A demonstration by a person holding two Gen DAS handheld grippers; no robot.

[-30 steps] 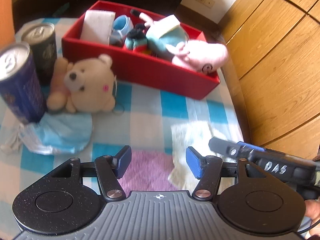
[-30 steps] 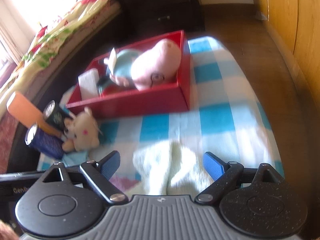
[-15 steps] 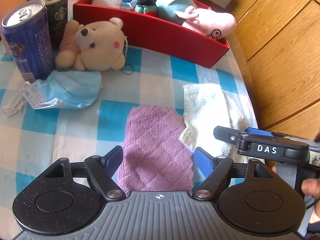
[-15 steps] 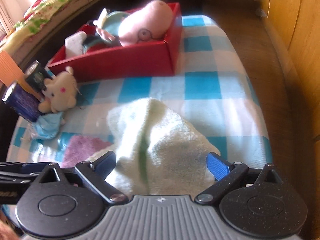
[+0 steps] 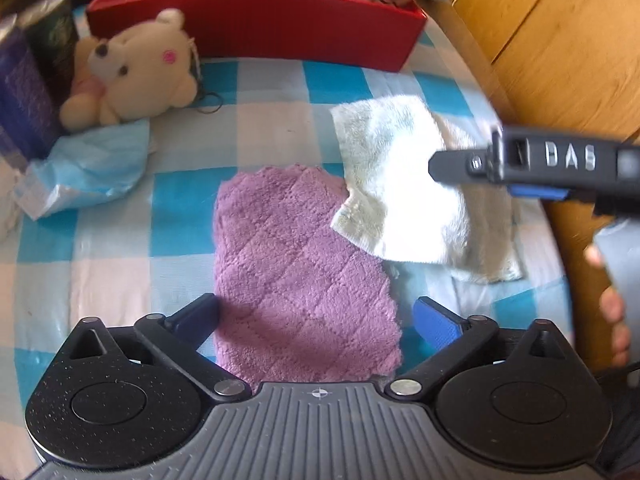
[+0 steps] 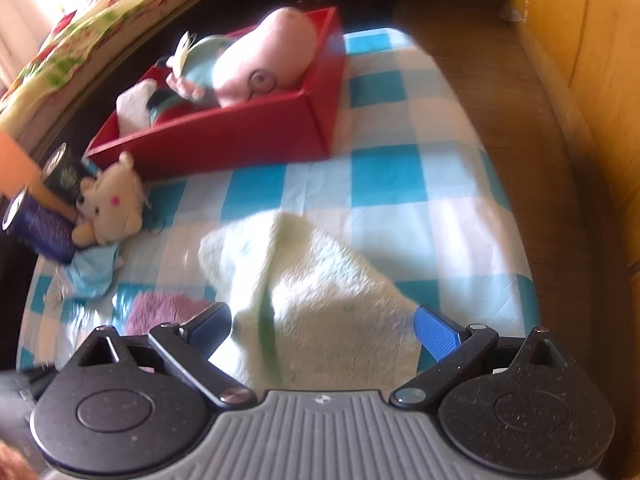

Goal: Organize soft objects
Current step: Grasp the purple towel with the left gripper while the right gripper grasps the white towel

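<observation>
A purple quilted cloth (image 5: 300, 272) lies flat on the blue checked tablecloth, straddled by my open left gripper (image 5: 316, 320). A pale green towel (image 5: 412, 196) lies to its right, overlapping its corner; my open right gripper (image 6: 324, 324) hovers over this towel (image 6: 320, 300), which fills the gap between its fingers. A cream teddy bear (image 5: 136, 68) lies in front of the red box (image 5: 260, 28), which holds a pink pig plush (image 6: 264, 60) and other soft items. The right gripper also shows at the right of the left wrist view (image 5: 472, 166).
Two drink cans (image 5: 28, 80) stand at the left beside the bear, also seen in the right wrist view (image 6: 40, 216). A blue face mask (image 5: 88, 164) lies in front of them. A wooden cabinet (image 5: 560, 40) stands close on the right, past the table edge.
Both grippers have pulled back and lowered over the cloths. The left one now straddles the purple cloth with wider jaws, and the right one sits closer over the pale green towel.
</observation>
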